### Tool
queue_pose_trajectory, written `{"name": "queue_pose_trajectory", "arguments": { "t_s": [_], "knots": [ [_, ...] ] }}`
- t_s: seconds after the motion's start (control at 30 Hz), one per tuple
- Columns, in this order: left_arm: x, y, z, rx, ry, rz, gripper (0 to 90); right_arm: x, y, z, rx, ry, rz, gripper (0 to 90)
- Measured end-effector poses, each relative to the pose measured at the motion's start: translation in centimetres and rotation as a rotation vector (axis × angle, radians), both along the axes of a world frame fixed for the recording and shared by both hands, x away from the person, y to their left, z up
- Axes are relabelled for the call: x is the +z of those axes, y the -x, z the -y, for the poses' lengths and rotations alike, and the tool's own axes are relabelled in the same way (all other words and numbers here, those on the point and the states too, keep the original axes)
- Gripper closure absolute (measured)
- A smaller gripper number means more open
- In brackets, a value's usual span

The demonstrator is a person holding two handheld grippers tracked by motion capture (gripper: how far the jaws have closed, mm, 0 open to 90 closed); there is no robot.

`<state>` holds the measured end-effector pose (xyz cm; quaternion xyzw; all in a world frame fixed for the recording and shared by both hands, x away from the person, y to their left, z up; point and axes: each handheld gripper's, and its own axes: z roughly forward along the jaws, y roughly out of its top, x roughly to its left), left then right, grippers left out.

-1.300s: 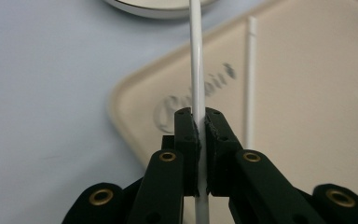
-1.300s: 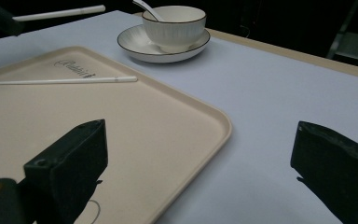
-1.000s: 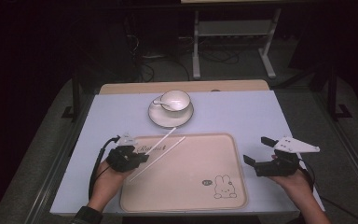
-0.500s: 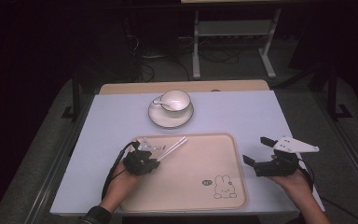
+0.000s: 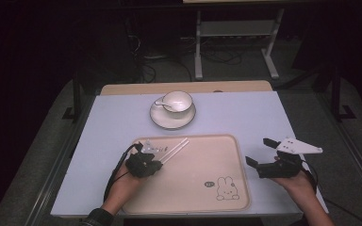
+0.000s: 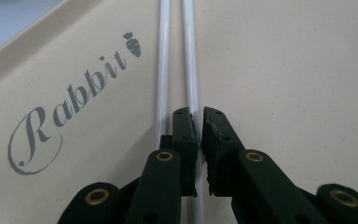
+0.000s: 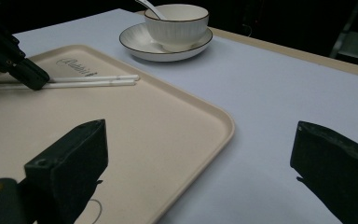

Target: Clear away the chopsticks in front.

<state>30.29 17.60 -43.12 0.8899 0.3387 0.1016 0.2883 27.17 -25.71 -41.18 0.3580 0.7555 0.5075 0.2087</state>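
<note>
The left gripper view reveals grey "Rabbit" lettering (image 6: pixel 70 102) with a carrot mark on the smooth beige tray (image 6: pixel 284 70); there the left tongs (image 6: pixel 199 114) pinch one of two thin white chopsticks (image 6: pixel 187 51) lying near the tray's far left corner. From above, a rabbit drawing (image 5: pixel 226 188) marks its near right corner. The right tongs (image 5: pixel 260 151) hover spread wide beside the tray's right edge. A ribbed white cup (image 7: pixel 177 23) with spoon sits on a saucer (image 7: pixel 135 44) at the surface's far edge.

Tray (image 6: pixel 284 70) – grey script "Rabbit" (image 6: pixel 70 105) printed on its beige surface, w/ small carrot mark (image 6: pixel 133 44) right after the word. Same word shows tiny near tray's far corner in right gripper view (image 7: pixel 77 67) – barely legible there.
</note>
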Motion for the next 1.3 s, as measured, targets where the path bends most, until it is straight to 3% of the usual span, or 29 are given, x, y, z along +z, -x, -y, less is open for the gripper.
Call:
{"name": "queue_pose_trajectory", "arguments": {
  "t_s": [0.13, 0.23, 0.43, 0.53, 0.7, 0.9, 1.3],
  "knots": [
    [0.5, 0.0, 0.0, -0.008, 0.017, 0.012, 81.1, 0.0, 0.0, 0.0, -0.002, -0.001, -0.001, 3.4],
    [1.3, -0.7, 0.4, -0.039, 0.078, 0.02, 80.1, 0.0, -0.1, 0.0, -0.004, 0.0, -0.005, 3.4],
    [2.6, -2.6, 2.7, -0.105, 0.11, 0.048, 86.0, 0.0, 0.0, 0.0, -0.001, 0.004, -0.002, 3.4],
    [2.8, -4.1, 4.2, -0.123, 0.124, 0.037, 89.5, 0.0, 0.0, 0.0, -0.002, -0.001, -0.003, 3.5],
    [2.2, -6.4, 6.2, -0.143, 0.126, 0.014, 89.5, 0.0, 0.0, 0.1, -0.002, -0.002, -0.003, 3.6],
    [0.8, -8.1, 7.6, -0.144, 0.12, -0.013, 89.4, -0.1, 0.0, 0.2, -0.003, -0.004, -0.003, 3.7],
    [-0.9, -9.8, 7.8, -0.111, 0.13, -0.028, 89.4, 0.0, 0.1, 0.1, -0.002, -0.004, -0.003, 3.8]
  ]
}}
